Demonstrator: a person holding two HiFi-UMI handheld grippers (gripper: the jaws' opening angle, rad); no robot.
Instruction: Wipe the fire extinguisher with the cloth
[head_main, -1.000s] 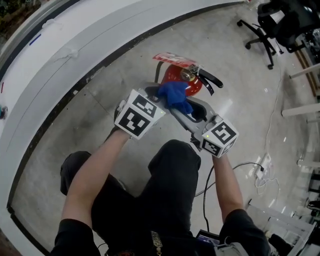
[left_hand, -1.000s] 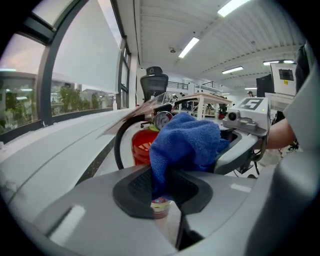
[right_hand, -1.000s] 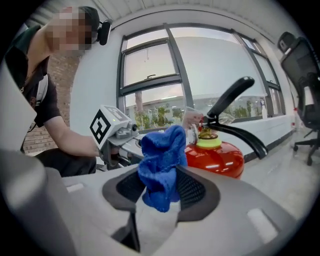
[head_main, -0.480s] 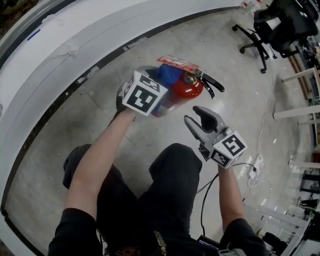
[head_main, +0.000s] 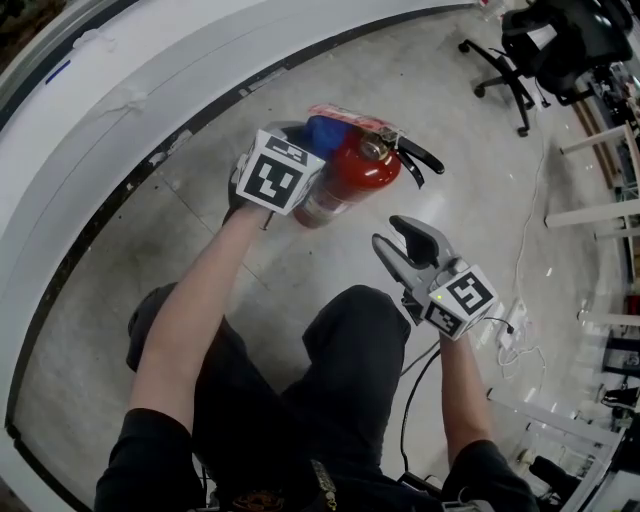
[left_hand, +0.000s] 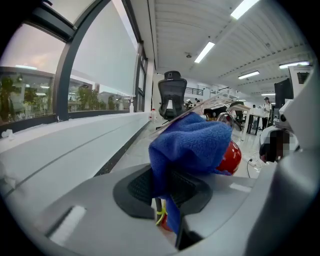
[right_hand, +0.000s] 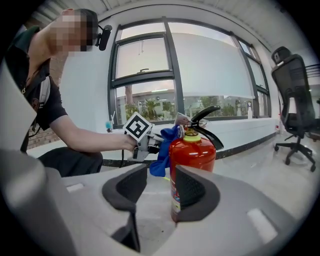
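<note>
A red fire extinguisher (head_main: 350, 175) with a black handle stands on the concrete floor. My left gripper (head_main: 305, 150) is shut on a blue cloth (head_main: 322, 133), which lies against the extinguisher's upper left side near the valve. In the left gripper view the cloth (left_hand: 192, 145) bunches up out of the gripper (left_hand: 167, 187), with the extinguisher (left_hand: 231, 156) just behind it. My right gripper (head_main: 395, 235) is open and empty, well short of the extinguisher on its near right. The right gripper view shows the extinguisher (right_hand: 192, 155) beyond the gripper (right_hand: 162, 192), with the cloth (right_hand: 162, 150) on its left.
A white curved ledge (head_main: 150, 70) runs along the far left under the windows. A black office chair (head_main: 520, 60) stands at the far right. Cables and a power strip (head_main: 510, 335) lie on the floor to the right. The person's knees (head_main: 340, 380) are just below the grippers.
The left gripper has carried the cloth from the extinguisher's near side to its far left side. The right gripper has drawn back from the extinguisher toward the person.
</note>
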